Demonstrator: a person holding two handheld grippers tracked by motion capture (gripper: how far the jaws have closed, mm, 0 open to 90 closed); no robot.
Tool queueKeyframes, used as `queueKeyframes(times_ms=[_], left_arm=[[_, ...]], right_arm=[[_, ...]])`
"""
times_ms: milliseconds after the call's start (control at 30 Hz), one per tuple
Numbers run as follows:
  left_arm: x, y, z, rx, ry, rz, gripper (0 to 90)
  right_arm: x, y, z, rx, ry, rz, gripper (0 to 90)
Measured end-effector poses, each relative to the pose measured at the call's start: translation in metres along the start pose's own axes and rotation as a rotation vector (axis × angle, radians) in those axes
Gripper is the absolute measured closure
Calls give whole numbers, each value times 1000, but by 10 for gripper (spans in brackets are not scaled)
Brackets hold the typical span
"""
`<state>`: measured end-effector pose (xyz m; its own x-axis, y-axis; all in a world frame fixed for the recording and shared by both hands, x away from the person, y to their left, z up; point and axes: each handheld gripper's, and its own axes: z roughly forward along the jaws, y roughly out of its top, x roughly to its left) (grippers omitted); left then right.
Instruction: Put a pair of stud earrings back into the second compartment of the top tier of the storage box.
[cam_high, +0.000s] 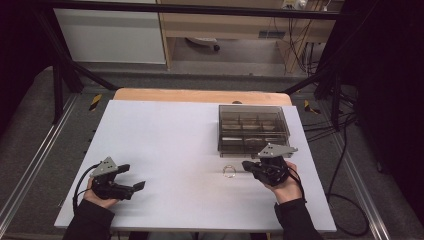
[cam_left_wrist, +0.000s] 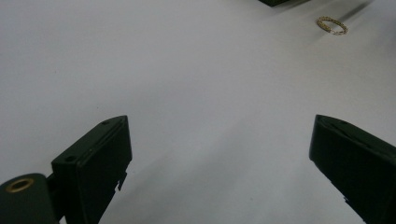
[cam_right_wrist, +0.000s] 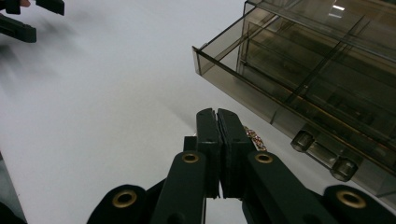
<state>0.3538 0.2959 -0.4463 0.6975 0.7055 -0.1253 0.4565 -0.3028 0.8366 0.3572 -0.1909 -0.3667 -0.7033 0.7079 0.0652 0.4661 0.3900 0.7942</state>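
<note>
A: Where's the bracelet (cam_high: 229, 171)?

B: Flat on the bench (cam_high: 165, 145), just in front of the smoked organiser box (cam_high: 253, 129), near the box's front left corner. The right gripper (cam_high: 246, 165) is beside it on the box's side, jaws pressed together. In the right gripper view a bit of chain (cam_right_wrist: 254, 137) peeks out past the closed jaws; I can't be sure whether a link is pinched or it simply lies behind them.

A: And the other one?

B: The left gripper (cam_high: 133, 177) sits well away from the box, toward the bench's near left corner, jaws spread wide with nothing between them.

A: The risk?

B: If only one link is caught, I'd expect the chain to slip out on the lift, or drag and snag on the box's hinge knobs (cam_right_wrist: 344, 168). Closed jaws could also nudge it under the box's front edge.
</note>
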Motion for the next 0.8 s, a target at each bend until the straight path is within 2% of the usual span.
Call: queueKeyframes(times_ms=[500, 800], left_arm=[[0, 0, 0, 0, 0, 1, 55], [0, 0, 0, 0, 0, 1, 55]], right_arm=[[-5, 17, -18, -40, -32, 0, 887], [-13, 25, -20, -56, -67, 13, 888]])
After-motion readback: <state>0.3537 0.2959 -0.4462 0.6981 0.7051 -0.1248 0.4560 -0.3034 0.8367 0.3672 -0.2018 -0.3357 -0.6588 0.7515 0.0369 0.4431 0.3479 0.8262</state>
